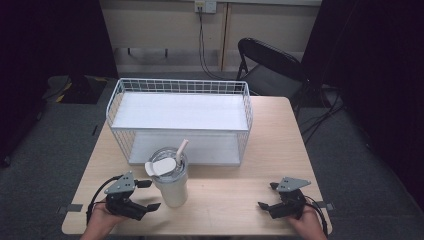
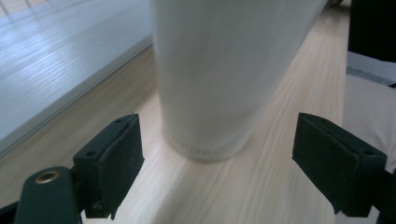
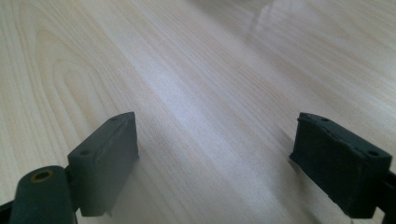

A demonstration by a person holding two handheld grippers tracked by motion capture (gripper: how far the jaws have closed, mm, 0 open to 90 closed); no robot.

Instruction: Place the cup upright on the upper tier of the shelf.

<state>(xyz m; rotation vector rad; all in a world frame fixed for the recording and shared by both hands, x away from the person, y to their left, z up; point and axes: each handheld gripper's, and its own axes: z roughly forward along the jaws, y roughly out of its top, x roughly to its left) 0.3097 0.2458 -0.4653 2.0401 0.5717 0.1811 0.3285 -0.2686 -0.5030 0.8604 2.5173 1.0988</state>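
Jaws of both grippers gape empty; left gripper (image 1: 148, 194) flanks the tall tumbler (image 1: 170, 186) base, where a low nudge risks tipping.

Light wooden tabletop (image 1: 225, 200) with a pale grain, on a grey carpet floor (image 1: 50, 145). At the back, a white wire rack with two flat white shelves (image 1: 180, 112), standing right on the wood. Just in front of the rack, a tall white cup with a clear lid and a pale straw (image 1: 170, 182), upright, bottom flat on the wood. Bare wood at the front right (image 3: 196, 93).
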